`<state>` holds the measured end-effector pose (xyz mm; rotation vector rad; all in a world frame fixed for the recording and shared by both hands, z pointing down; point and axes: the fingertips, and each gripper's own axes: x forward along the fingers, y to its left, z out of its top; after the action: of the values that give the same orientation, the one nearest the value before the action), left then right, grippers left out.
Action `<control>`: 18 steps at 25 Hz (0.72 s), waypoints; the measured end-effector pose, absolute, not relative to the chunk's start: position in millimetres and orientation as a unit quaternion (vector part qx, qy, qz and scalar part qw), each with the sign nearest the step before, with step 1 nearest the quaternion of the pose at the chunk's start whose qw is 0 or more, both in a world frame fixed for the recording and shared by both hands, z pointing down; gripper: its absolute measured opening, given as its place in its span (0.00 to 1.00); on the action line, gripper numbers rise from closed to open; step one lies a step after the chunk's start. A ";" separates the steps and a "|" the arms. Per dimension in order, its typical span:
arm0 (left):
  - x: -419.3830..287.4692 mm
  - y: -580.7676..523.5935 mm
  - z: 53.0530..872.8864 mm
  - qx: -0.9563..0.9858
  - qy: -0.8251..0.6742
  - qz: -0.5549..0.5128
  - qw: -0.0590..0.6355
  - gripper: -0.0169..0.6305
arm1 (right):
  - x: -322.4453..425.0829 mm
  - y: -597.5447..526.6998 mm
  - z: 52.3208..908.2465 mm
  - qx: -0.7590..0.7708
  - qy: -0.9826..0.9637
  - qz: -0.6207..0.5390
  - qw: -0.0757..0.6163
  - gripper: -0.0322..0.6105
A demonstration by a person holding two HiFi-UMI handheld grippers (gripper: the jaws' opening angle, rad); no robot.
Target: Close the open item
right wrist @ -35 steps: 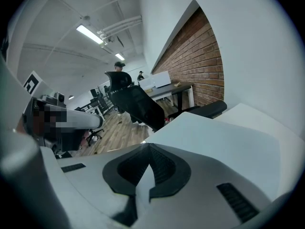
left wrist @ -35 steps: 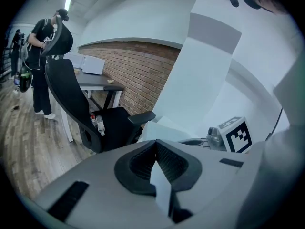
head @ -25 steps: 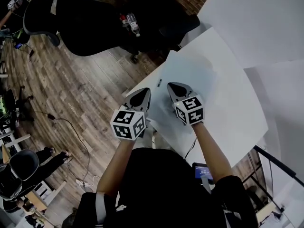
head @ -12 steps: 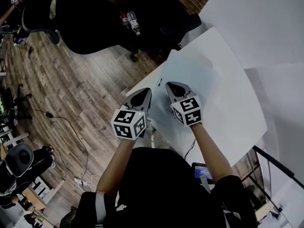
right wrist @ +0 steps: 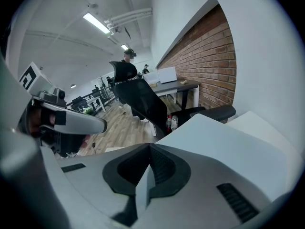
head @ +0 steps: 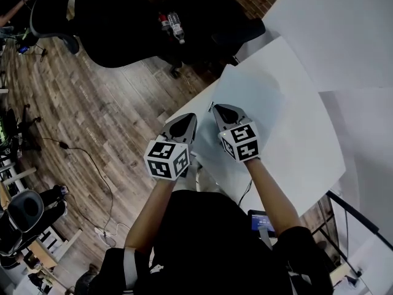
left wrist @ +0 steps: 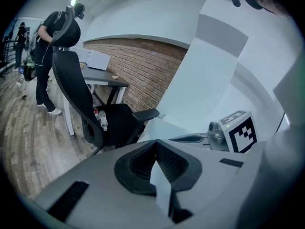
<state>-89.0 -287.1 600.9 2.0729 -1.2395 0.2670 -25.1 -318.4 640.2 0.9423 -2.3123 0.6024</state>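
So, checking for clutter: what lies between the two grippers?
Only bare table between the left gripper and right gripper, in the head view.

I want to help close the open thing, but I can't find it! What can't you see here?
Open item: no view shows one on the white table.
Its edge beneath the left gripper and right gripper: head view, they cover it.
Bottles on the black chair: head view, too small to read labels.
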 end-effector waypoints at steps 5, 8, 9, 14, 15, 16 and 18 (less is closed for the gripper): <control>-95.9 -285.2 606.0 0.796 -0.481 0.103 0.352 0.05 | -30.7 -316.1 648.1 0.347 -0.861 0.206 0.309 0.11; -98.5 -285.0 607.4 0.796 -0.481 0.102 0.353 0.05 | -32.5 -315.0 651.5 0.344 -0.857 0.206 0.325 0.11; -99.1 -285.2 607.4 0.796 -0.481 0.102 0.353 0.05 | -33.2 -315.0 652.2 0.343 -0.855 0.205 0.330 0.11; -100.2 -286.1 609.6 0.797 -0.478 0.101 0.355 0.05 | -33.5 -315.4 655.7 0.345 -0.849 0.200 0.347 0.11; -100.4 -286.1 610.4 0.797 -0.478 0.100 0.356 0.05 | -33.2 -315.4 656.4 0.345 -0.848 0.201 0.348 0.11; -100.6 -286.3 611.5 0.797 -0.478 0.101 0.356 0.05 | -32.9 -315.6 657.2 0.344 -0.848 0.203 0.349 0.11; -101.0 -287.0 613.6 0.796 -0.477 0.101 0.358 0.05 | -33.1 -316.5 658.6 0.342 -0.846 0.205 0.353 0.11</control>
<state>-101.0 -287.0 613.6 2.0553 -1.2315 0.2615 -33.1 -316.5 658.6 0.8847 -2.1885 0.5303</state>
